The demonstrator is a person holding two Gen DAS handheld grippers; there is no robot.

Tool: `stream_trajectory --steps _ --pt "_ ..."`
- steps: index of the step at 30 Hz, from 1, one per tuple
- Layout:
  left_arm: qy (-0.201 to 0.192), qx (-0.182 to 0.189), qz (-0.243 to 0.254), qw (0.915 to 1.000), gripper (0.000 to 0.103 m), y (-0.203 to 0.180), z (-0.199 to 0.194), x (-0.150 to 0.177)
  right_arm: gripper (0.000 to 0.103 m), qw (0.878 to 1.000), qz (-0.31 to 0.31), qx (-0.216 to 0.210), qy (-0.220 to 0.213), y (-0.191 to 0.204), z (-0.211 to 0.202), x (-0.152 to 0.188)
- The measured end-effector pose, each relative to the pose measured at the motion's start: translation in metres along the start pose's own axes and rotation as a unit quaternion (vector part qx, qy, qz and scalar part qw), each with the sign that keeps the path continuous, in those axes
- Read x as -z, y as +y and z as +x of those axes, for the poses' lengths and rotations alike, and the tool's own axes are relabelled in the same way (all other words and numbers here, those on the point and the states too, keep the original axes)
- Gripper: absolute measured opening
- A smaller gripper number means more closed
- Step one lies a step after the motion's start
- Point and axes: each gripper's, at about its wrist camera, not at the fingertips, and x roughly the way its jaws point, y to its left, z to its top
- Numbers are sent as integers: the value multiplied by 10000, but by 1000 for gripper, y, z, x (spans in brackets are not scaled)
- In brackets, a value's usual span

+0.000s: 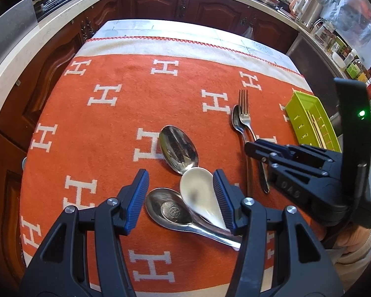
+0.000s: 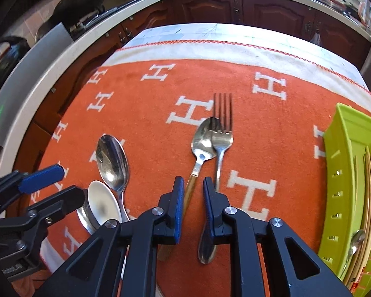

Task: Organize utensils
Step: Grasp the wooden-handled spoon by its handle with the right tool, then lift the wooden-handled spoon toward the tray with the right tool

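Note:
On the orange cloth lie a big steel spoon (image 1: 178, 149) (image 2: 112, 162), a white ceramic spoon (image 1: 200, 195) (image 2: 102, 204) resting over a steel soup spoon (image 1: 169, 210), and further right a small gold-handled spoon (image 2: 202, 146) (image 1: 237, 121) beside a fork (image 2: 222, 133) (image 1: 244, 111). My left gripper (image 1: 181, 199) is open, its pads either side of the white and soup spoon bowls, just above them. My right gripper (image 2: 194, 206) is open with a narrow gap, low over the handles of the small spoon and fork; it also shows in the left wrist view (image 1: 267, 153).
A lime green slotted tray (image 2: 343, 173) (image 1: 306, 113) at the table's right edge holds chopsticks (image 2: 369, 198) and a spoon (image 2: 356, 241). Dark wood cabinets and a pale counter ring the table. A kettle and jars (image 1: 306, 7) stand on the far right counter.

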Motion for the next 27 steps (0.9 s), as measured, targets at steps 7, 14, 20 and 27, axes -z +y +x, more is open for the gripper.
stream_trajectory --steps 7,14,20,27 --pt "53 18 32 10000 51 -4 6 0 16 10000 -27 -44 -52 -5 -4 0" --pt "61 -16 18 10000 51 -4 7 -1 16 9996 -225 181 55 13 14 -4" --pt "21 -10 92 10000 51 -10 3 -3 6 9997 -228 78 32 17 12 -3" --pt "-28 9 182 9998 51 -21 -4 -10 6 9990 -42 -330 -298 9 -20 0"
